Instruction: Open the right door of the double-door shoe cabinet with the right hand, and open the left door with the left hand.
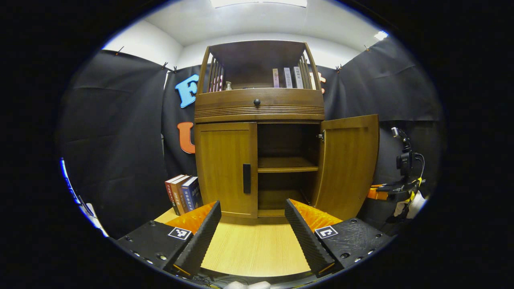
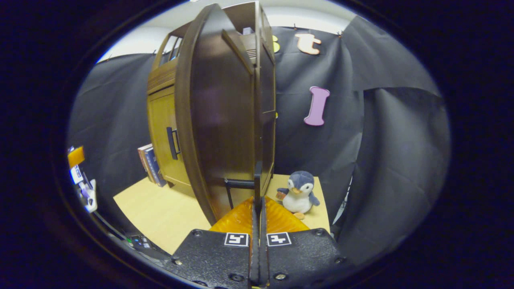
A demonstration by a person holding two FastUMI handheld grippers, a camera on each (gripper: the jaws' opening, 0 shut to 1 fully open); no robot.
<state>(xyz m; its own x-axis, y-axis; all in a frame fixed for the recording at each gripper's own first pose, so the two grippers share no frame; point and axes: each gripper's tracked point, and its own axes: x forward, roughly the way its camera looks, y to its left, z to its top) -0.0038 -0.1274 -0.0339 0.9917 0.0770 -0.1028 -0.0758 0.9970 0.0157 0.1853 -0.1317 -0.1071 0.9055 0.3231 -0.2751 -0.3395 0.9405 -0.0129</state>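
The wooden shoe cabinet (image 1: 259,105) stands straight ahead in the left gripper view. Its left door (image 1: 227,168) is closed, with a black handle (image 1: 246,178) at its inner edge. The right door (image 1: 349,164) is swung out, baring the inner shelves (image 1: 287,164). My left gripper (image 1: 253,237) hangs open low in front of the cabinet, apart from the doors. In the right gripper view the right door (image 2: 223,120) shows nearly edge-on, and my right gripper (image 2: 259,199) is shut on its handle (image 2: 257,178). The left door (image 2: 164,136) lies beyond.
Several books (image 1: 184,193) lean against the cabinet's left side on the light wooden table (image 1: 253,249). A plush penguin (image 2: 299,192) sits on the table right of the open door. The right gripper (image 1: 401,186) and the hand holding it are beside the open door. Black cloth walls surround everything.
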